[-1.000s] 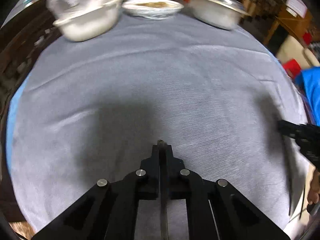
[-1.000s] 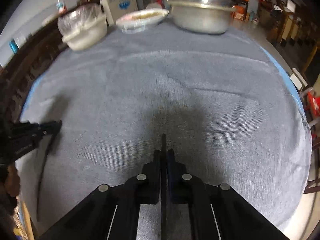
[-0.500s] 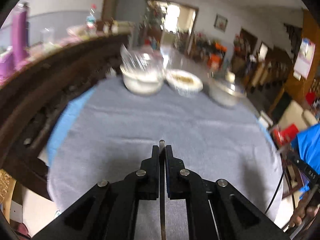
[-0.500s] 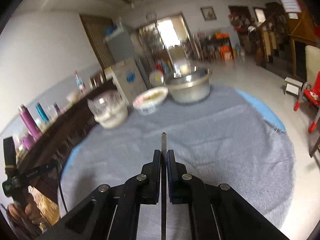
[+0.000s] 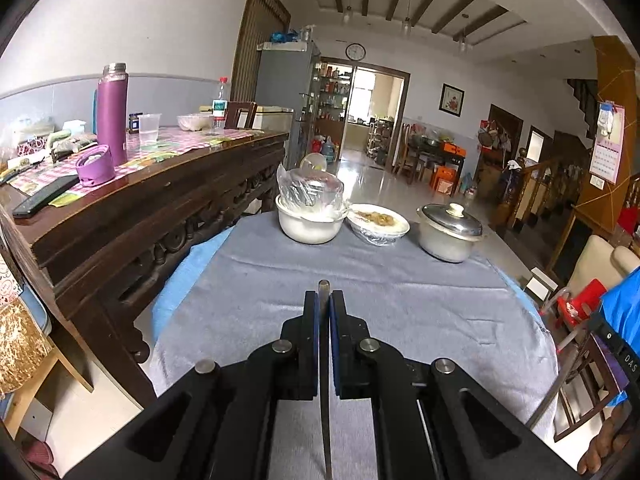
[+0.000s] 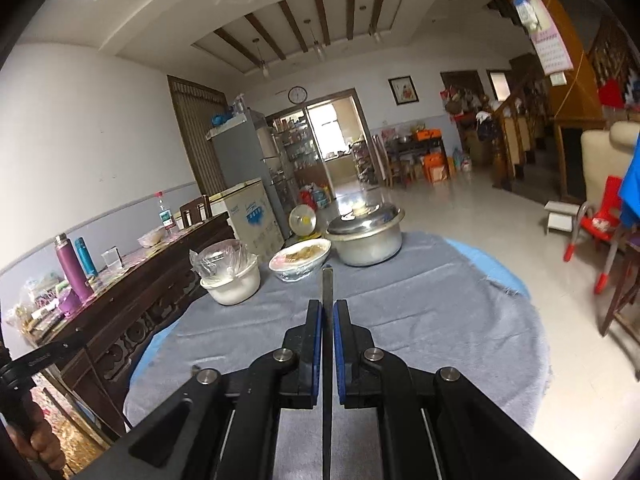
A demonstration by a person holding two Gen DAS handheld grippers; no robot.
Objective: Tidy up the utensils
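My left gripper (image 5: 323,294) is shut on a thin flat metal utensil (image 5: 323,285), seen edge-on, whose tip pokes out just past the fingertips. My right gripper (image 6: 328,303) is shut the same way on a second thin metal utensil (image 6: 328,280), which sticks out further. Both are held in the air over the near part of a round table under a grey cloth (image 5: 380,280), pointing across it. The utensils' other ends are hidden under the grippers. The right gripper's body (image 5: 612,346) shows at the edge of the left wrist view.
At the table's far side stand a white bowl with plastic wrap (image 5: 310,224), a wrapped plate of food (image 5: 378,222) and a lidded metal pot (image 5: 448,232). A dark wooden sideboard (image 5: 140,192) with a purple flask (image 5: 113,112) runs along the left. Chairs and a red stool (image 6: 596,224) are right.
Both grippers have risen and tilted up, from looking down at the grey cloth to looking across the table into the room. Both stayed shut on their utensils.
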